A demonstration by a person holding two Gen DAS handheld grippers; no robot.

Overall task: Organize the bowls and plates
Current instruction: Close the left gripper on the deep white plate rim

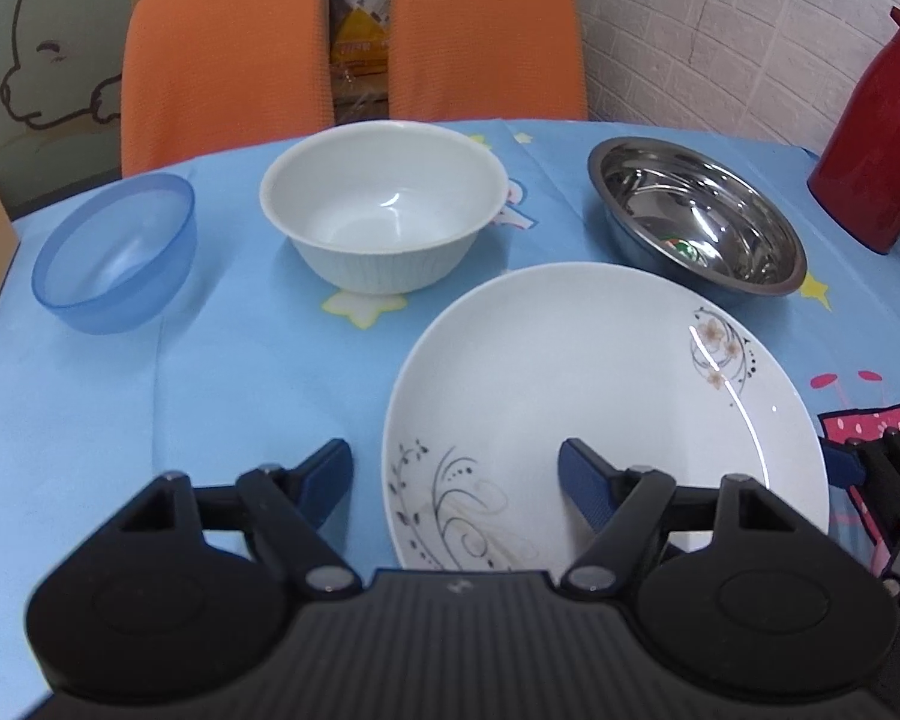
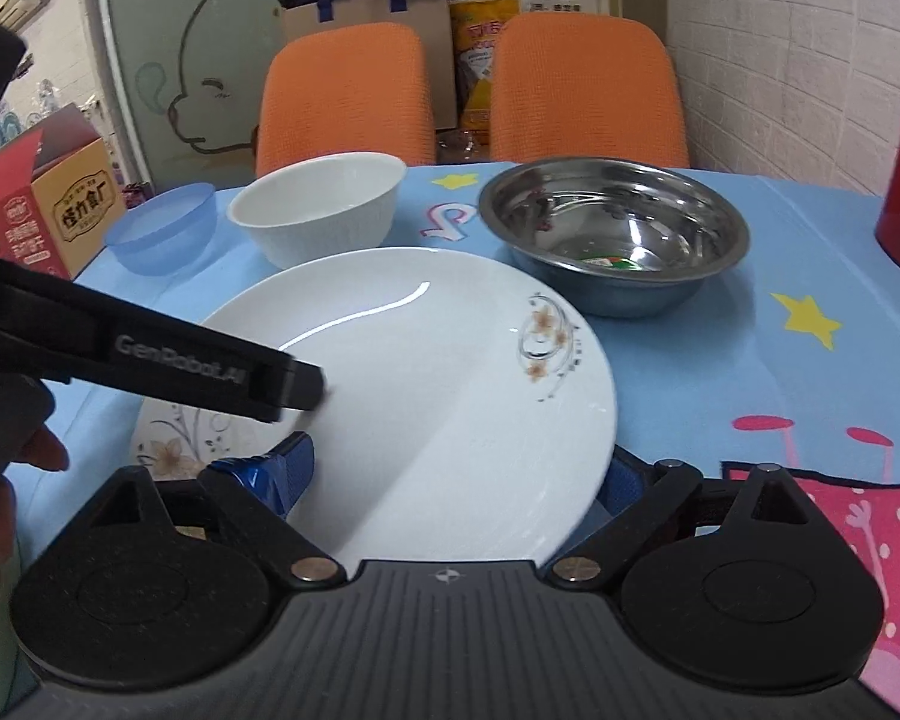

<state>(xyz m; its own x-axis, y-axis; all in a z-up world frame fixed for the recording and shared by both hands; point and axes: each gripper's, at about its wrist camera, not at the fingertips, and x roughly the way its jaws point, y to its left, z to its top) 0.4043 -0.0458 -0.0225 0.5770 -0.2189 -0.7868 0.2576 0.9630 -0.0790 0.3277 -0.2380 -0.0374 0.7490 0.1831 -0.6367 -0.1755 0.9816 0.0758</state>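
Left hand-held gripper (image 1: 455, 480) spread wide, right hand-held gripper (image 2: 459, 474) straddling glossy round floral plate (image 2: 426, 384), unclenched

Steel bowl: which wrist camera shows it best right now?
The right wrist view: the steel bowl sits near center, whole rim and inside visible, behind the plate. The left wrist view shows the steel bowl too, but farther off to the right and more distorted.

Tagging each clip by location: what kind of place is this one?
Probably a home or canteen dining corner: a table under a cartoon tablecloth, two orange chairs pushed in behind it, and a red thermos jug beside the dishes.
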